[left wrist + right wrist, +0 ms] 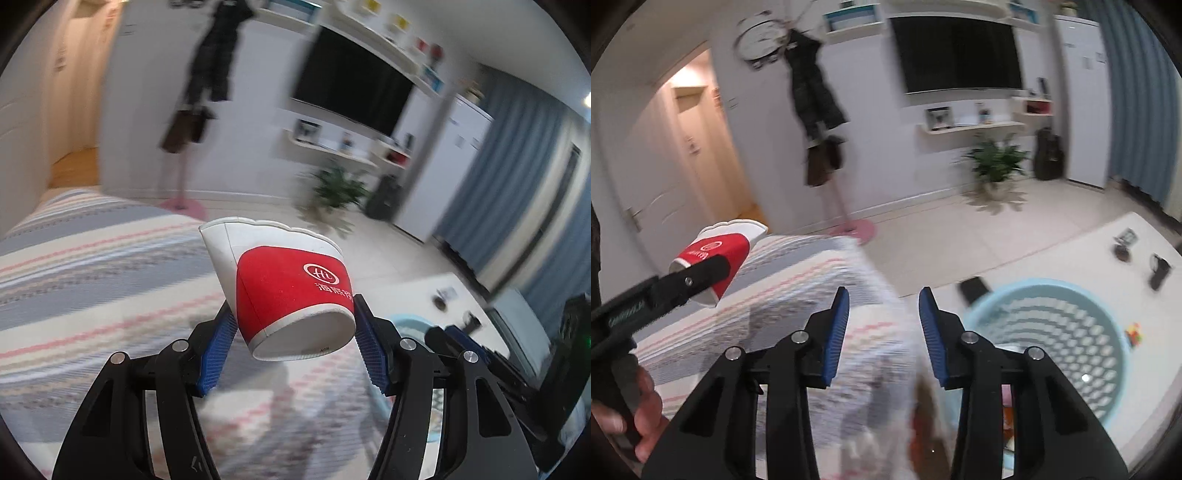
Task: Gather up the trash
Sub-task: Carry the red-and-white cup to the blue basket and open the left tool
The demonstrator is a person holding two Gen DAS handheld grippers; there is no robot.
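Left tool (291, 314) gripping cup (280, 280) above bed edge (882, 280)

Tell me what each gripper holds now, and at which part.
The left gripper holds a red and white paper cup, clamped near its base, tilted. The right gripper holds nothing; its fingers stand apart.

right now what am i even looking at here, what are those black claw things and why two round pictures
Those claws are hand-held grippers, one in each of a person's hands; no robot. Each round picture comes from a fisheye camera on one gripper, looking along its fingers. In the left camera's view, the left gripper clamps a red and white paper cup between blue pads. In the right camera's view, the right gripper holds nothing, jaws apart. Below lie a striped bedspread and a pale blue basket with holes. The hand holding the left gripper shows at the lower left edge.
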